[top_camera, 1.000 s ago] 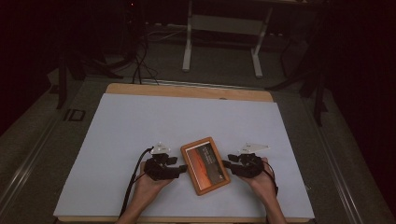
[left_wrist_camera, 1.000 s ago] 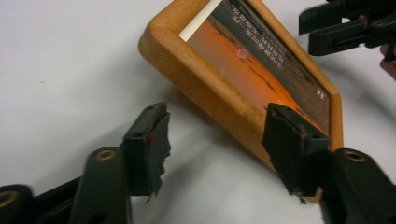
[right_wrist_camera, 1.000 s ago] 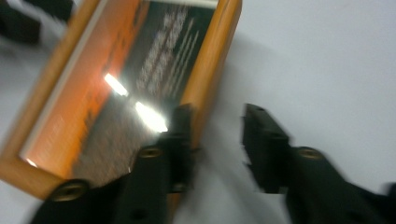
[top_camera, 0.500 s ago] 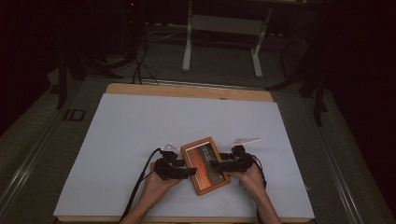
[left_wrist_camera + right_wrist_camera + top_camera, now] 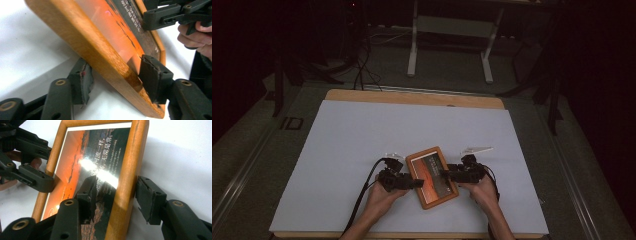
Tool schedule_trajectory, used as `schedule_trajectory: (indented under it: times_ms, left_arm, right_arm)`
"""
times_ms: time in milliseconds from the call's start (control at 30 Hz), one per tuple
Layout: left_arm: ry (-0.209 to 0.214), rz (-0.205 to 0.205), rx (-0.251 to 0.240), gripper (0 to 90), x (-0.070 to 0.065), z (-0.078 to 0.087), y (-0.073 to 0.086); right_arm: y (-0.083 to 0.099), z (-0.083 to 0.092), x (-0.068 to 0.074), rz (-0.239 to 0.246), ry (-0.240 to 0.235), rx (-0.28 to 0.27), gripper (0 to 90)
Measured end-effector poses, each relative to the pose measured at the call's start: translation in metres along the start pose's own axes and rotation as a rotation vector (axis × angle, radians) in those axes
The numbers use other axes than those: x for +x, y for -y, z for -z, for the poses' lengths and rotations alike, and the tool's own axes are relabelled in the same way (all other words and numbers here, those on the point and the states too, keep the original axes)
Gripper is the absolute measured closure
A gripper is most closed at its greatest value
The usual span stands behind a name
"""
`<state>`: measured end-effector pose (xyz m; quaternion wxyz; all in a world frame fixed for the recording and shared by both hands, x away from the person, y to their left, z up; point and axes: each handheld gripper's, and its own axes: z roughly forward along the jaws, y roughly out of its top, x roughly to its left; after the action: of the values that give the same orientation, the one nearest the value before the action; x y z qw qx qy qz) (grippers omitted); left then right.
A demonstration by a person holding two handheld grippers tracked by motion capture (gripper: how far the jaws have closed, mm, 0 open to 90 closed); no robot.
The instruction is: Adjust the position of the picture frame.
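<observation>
Our left hand-held gripper [image 5: 112,85] and right hand-held gripper [image 5: 115,197] straddle the wooden picture frame [image 5: 432,176] rails, jaws spread; uneven closing could twist it loose.

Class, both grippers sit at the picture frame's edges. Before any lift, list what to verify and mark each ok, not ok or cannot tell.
1. Left gripper straddles the picture frame edge: ok.
2. Left jaws shut on it: not ok, one pad stands apart.
3. Right gripper straddles the opposite edge: ok.
4. Right jaws shut: not ok, gap at the outer pad.
5. Glass intact: cannot tell, glare.
6. Frame lies on the table: ok.
</observation>
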<state>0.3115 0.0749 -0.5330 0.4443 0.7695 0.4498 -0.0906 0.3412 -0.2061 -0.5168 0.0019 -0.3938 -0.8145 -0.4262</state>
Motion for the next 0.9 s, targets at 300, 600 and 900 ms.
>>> schedule_trajectory:
  times_ms: [300,600,900]
  left_arm:
    - [-0.016,-0.017,-0.009,49.5,-0.002,0.003,-0.003]
    - [-0.016,-0.088,-0.039,58.3,-0.013,0.020,-0.012]
    - [-0.014,-0.096,-0.078,66.3,-0.009,0.043,-0.019]
  right_arm:
    - [0.002,-0.008,-0.009,-0.060,-0.109,0.009,40.2]
    - [0.001,0.013,-0.007,-0.062,-0.139,-0.036,54.6]
    - [-0.004,0.020,0.008,-0.054,-0.145,-0.087,62.2]
